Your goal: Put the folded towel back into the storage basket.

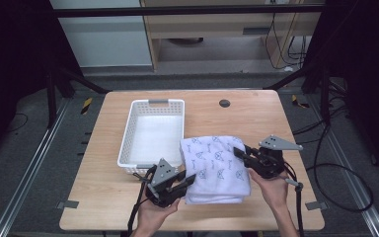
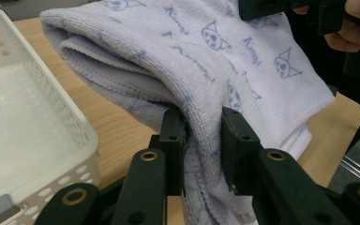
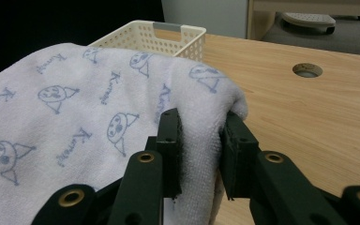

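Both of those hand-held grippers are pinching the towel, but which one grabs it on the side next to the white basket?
The left hand-held gripper: it clamps the folded towel at the near corner beside the basket. The right hand-held gripper holds the edge away from it.

Even overhead light is brightening the table (image 1: 128,197); the surroundings are staying dark (nearly black). The gripper views are blurring slightly up close.
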